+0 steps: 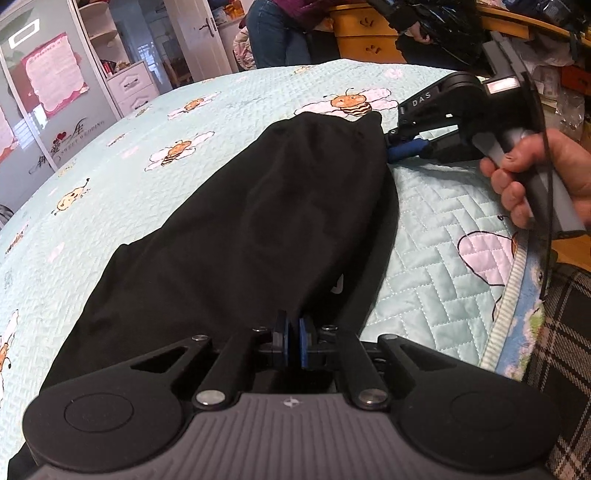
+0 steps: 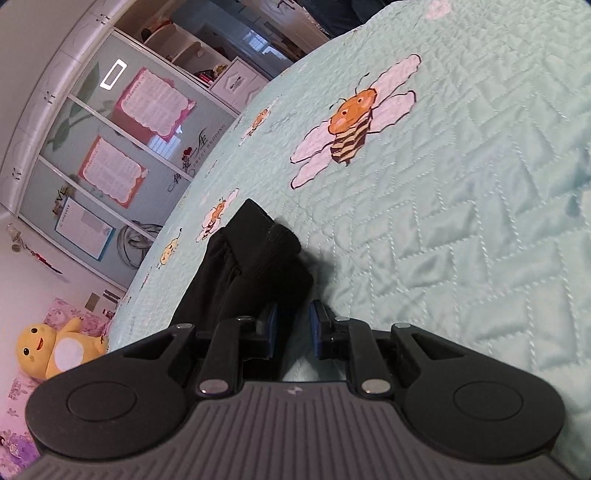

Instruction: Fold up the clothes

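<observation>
A black garment (image 1: 258,221) lies stretched across a pale green bee-print quilt (image 1: 424,229). The left gripper (image 1: 292,332) pinches its near end between closed pads. At the far right end, the right gripper (image 2: 291,321) clamps bunched cloth, seemingly to keep both ends taut for folding.

Mint bee-print quilt (image 1: 436,236), yellow plush toy (image 2: 55,349), white cabinet (image 1: 131,86), wooden drawers (image 1: 364,35)
</observation>
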`<state>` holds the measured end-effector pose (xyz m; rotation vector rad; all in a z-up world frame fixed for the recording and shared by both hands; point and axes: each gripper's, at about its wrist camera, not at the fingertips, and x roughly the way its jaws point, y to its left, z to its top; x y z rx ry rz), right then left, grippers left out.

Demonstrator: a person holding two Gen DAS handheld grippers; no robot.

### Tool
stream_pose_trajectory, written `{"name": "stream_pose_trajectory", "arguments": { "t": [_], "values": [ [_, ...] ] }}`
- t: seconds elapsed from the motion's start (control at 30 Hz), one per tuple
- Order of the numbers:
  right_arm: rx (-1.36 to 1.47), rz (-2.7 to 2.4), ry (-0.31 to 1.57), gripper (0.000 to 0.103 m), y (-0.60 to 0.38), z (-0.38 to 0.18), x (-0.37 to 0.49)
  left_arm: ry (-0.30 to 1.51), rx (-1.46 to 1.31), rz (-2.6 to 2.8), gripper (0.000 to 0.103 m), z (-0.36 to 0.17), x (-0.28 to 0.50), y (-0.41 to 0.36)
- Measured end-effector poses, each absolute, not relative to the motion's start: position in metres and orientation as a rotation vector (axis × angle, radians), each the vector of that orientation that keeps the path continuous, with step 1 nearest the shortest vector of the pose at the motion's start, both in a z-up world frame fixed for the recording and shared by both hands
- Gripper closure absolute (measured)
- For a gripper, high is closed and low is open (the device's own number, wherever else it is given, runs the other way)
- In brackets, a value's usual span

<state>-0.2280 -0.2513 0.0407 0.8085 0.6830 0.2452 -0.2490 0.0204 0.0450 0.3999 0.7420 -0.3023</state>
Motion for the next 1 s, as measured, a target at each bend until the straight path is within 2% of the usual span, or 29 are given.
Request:
{"name": "stream_pose_trajectory", "arguments": {
  "t": [0.27,0.33,0.43,0.57,0.77,0.93,1.0],
  "values": [
    [0.795,0.269,0.656,0.083,-0.246,0.038,-0.217,0.752,0.406,-0.303,0.095,0.042,-0.249,0.022],
    [0.786,0.275,0.647,0.096,-0.246,0.038,-0.218,0.756,0.418,-0.303,0.095,0.041,-0.25,0.023],
    [0.763,0.261,0.598,0.098,-0.258,0.05,-0.222,0.757,0.444,-0.293,0.095,0.042,-0.253,0.027],
    [0.761,0.249,0.656,0.098,-0.271,0.043,-0.213,0.764,0.456,-0.296,0.095,0.039,-0.251,0.026],
    [0.843,0.279,0.647,0.099,-0.28,0.03,-0.214,0.747,0.517,-0.312,0.095,0.036,-0.253,0.016],
    [0.952,0.26,0.618,0.094,-0.29,0.03,-0.223,0.741,0.507,-0.312,0.094,0.037,-0.255,0.017],
    [0.967,0.221,0.597,0.091,-0.294,0.035,-0.23,0.735,0.51,-0.315,0.089,0.036,-0.256,0.016]
  ]
}}
